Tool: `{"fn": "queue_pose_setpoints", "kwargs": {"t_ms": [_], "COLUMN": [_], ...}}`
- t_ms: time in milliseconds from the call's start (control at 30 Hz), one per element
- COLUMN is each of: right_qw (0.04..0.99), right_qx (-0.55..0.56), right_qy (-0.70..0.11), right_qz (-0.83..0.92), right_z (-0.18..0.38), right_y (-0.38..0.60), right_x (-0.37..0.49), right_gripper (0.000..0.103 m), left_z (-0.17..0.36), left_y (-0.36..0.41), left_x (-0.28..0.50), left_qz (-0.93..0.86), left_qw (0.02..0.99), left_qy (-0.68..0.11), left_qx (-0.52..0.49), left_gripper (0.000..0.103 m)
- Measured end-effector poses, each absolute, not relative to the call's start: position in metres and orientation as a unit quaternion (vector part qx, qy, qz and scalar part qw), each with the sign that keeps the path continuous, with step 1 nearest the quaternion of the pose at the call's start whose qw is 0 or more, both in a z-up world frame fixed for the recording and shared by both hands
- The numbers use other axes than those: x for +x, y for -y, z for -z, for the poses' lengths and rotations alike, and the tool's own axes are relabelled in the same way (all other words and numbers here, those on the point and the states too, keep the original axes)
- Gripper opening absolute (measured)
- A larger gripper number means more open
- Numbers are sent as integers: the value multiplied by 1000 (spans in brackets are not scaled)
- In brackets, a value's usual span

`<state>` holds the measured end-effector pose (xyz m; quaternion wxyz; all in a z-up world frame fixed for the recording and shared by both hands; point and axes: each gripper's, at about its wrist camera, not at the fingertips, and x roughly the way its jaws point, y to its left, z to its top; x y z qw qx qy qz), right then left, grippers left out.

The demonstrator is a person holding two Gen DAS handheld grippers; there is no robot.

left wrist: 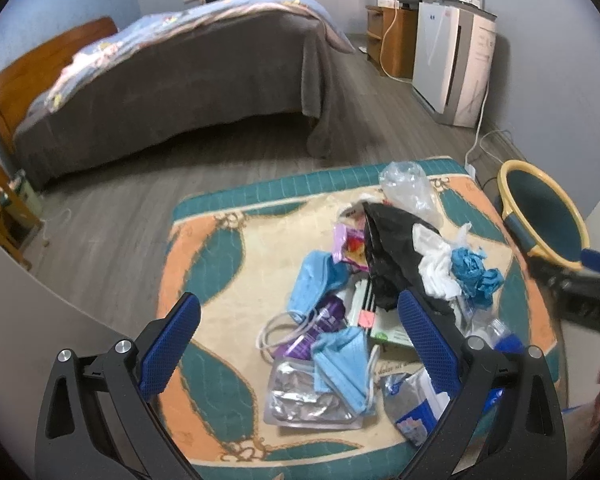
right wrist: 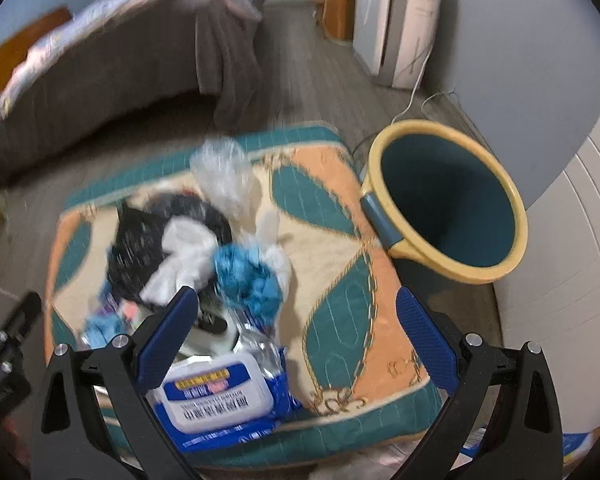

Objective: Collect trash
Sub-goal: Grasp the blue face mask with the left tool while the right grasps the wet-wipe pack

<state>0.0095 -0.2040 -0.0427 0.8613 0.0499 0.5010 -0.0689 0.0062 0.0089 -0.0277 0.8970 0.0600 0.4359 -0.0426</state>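
1. Left hand-held gripper (left wrist: pixel 298 338): jaws spread wide, nothing between them. It hangs above the near part of the trash pile.
2. Right hand-held gripper (right wrist: pixel 296 330): jaws likewise spread wide and empty. It hangs over the near right part of the rug (right wrist: pixel 332 312), with the wipes pack (right wrist: pixel 216 396) just below its left finger.
3. Nearest trash, left view: a foil pack (left wrist: pixel 300 400) and a blue mask (left wrist: pixel 346 364) lying partly over it.
4. Middle of the pile: a purple wrapper (left wrist: pixel 320 328), a second blue mask (left wrist: pixel 316 280), a black bag (left wrist: pixel 384 256), white tissue (left wrist: pixel 438 264) and a crumpled blue wad (left wrist: pixel 474 272). These touch or overlap.
5. Far edge of the pile: a clear plastic bag (left wrist: pixel 410 188).
6. Bin (right wrist: pixel 448 200): stands off the right edge of the rug, mouth tilted toward the camera. No trash shows inside it, though the bottom is dark.
7. Beyond: floor (left wrist: pixel 120 208), bed (left wrist: pixel 172 80), and a white appliance (left wrist: pixel 452 64) by the wall.
8. Step in hand (judgement): choosing and approaching an item; no item is gripped, and the task appears at or near its start.
9. Next move (judgement): lower one gripper over a single loose piece, such as the blue wad, close on it, and carry it to the bin. Overlapping items may lift together.
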Motion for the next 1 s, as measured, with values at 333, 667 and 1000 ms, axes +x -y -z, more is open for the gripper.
{"fn": "queue_pose_setpoints", "kwargs": {"t_ms": [333,667,1000], "right_qw": [847,820,785], "right_qx": [58,69,72], "right_qy": [-525,-567,-615], "right_qz": [56,25,8], "right_z": [73,98,133], "right_y": [212,212,201], "right_x": [4,3,12], "right_gripper": [97,65,11], "left_z": [74,104,118], "left_y": [-10,10,3], "left_x": [-4,-1,12], "left_qz": [51,76,72], "left_qw": [881,856,843], "left_qy": [-469,-506,-528], "left_qx": [49,71,80], "left_gripper": [96,66,39]}}
